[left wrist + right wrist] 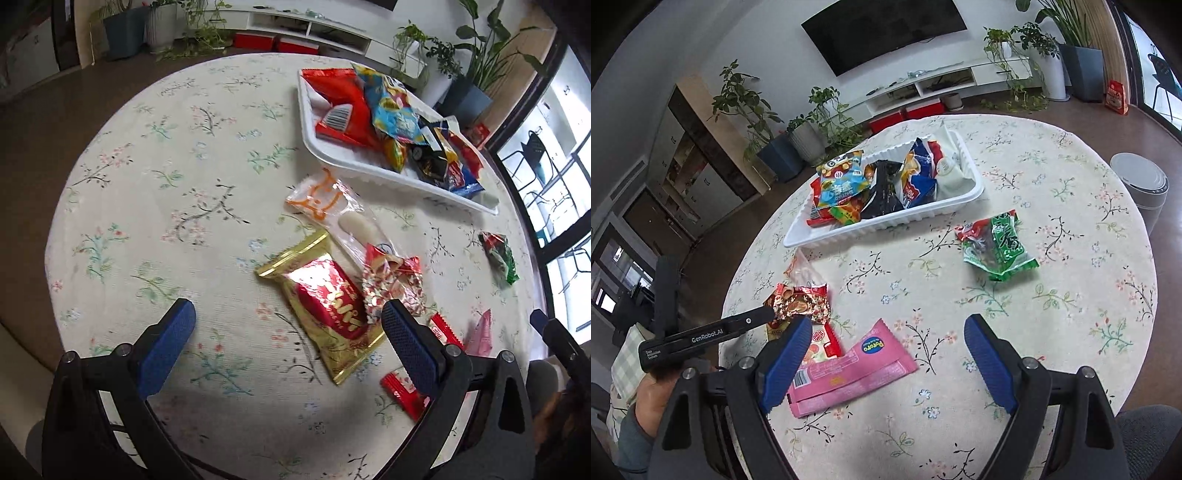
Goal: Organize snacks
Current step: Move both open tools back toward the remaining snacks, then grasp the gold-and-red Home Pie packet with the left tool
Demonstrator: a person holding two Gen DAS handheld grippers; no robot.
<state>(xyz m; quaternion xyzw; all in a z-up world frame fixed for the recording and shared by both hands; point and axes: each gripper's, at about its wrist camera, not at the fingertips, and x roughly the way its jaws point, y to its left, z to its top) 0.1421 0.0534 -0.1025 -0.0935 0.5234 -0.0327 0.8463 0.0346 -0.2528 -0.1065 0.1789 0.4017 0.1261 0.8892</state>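
A: Snacks on a floral table [155, 192], white tray [886, 225] approx. half full. Gold-and-red packet [325, 310] lies betw. the spread fingers of the left gripper [288, 321], untouched.

B: Right gripper [886, 332] also gapes wide, empty, over the pink Pororo packet [849, 373]. Film wrappers prob. light, slick, crinkly; best pinched at a sealed end.

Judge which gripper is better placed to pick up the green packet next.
Right. The green packet lies alone ahead of the open right gripper, with bare cloth between. From the open left gripper it sits far off to the side, beyond other snacks.
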